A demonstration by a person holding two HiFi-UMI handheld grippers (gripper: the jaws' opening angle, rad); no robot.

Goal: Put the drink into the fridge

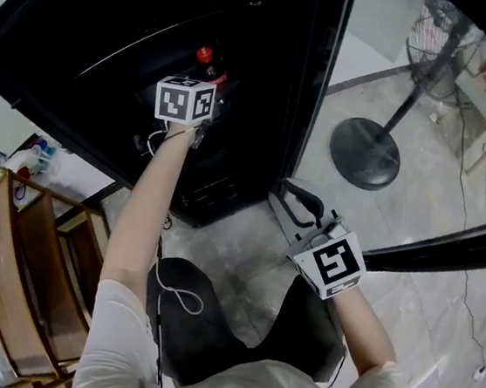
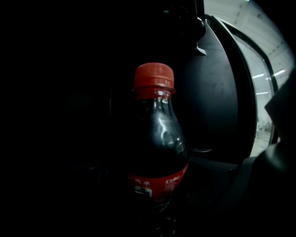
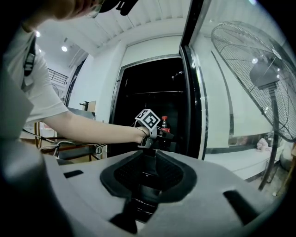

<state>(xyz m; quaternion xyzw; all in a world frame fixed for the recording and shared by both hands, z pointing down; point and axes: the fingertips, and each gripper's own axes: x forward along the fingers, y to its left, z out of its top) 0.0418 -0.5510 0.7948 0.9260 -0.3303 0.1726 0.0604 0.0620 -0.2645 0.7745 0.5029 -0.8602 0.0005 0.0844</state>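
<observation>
Cola bottle (image 2: 157, 139): red cap, red label, white "Coke" script, partly legible.

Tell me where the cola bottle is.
Head view, upper left: the cola bottle stands upright inside the dark fridge, just beyond the left gripper.

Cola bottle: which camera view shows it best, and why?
The left gripper view: the cola bottle fills the centre, red cap and label visible. The head view shows mostly its cap; the right gripper view shows it small and distant.
</observation>
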